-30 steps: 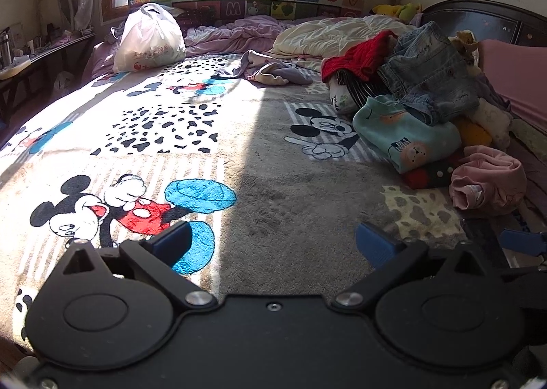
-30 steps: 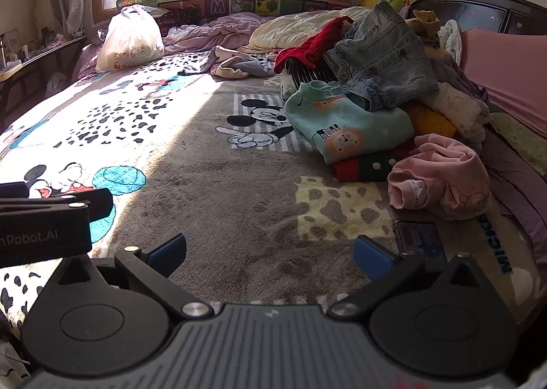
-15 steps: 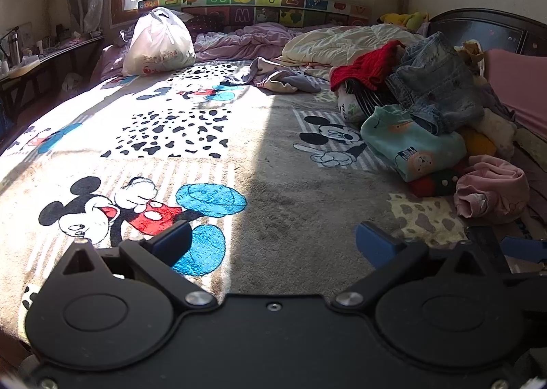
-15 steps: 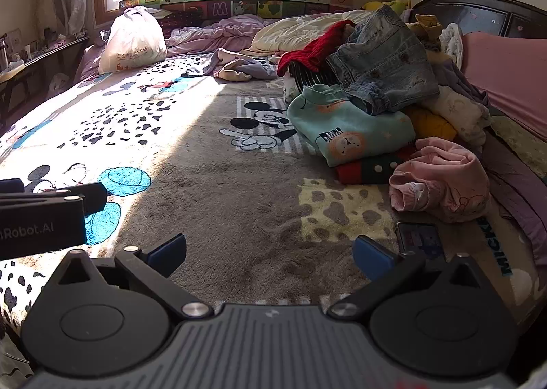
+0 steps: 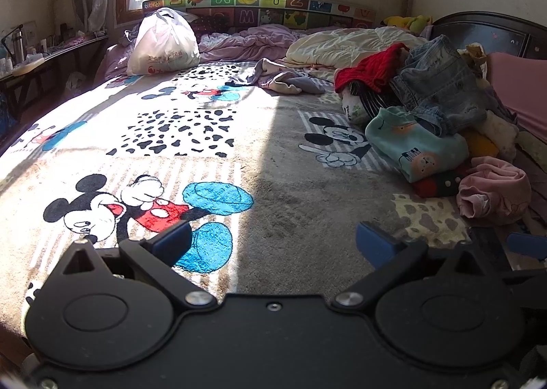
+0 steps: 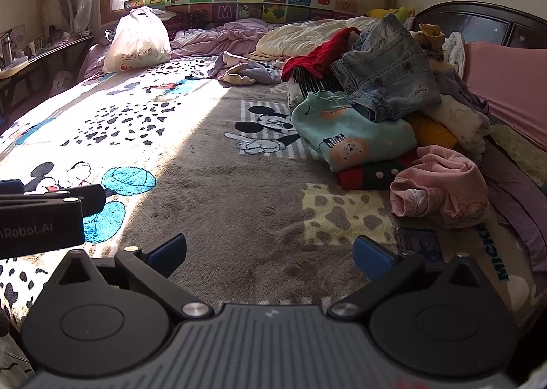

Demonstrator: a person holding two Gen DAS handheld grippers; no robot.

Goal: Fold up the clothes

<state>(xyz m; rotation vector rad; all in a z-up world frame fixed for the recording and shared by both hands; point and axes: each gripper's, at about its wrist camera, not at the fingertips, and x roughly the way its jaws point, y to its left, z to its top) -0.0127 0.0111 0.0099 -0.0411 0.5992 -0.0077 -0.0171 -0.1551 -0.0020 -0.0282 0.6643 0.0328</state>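
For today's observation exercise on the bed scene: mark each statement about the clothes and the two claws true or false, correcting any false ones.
1. Both the left claw and right claw are open and hold nothing. True.
2. The denim garment lies on top of the clothes pile. True.
3. The pink garment is spread flat. False: it is bunched up.
4. The white plastic bag sits on the pile. False: it stands apart, near the window.
5. The teal lion top lies partly under the denim. True.

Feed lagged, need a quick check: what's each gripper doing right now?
Left gripper: open, holding nothing.
Right gripper: open, holding nothing.
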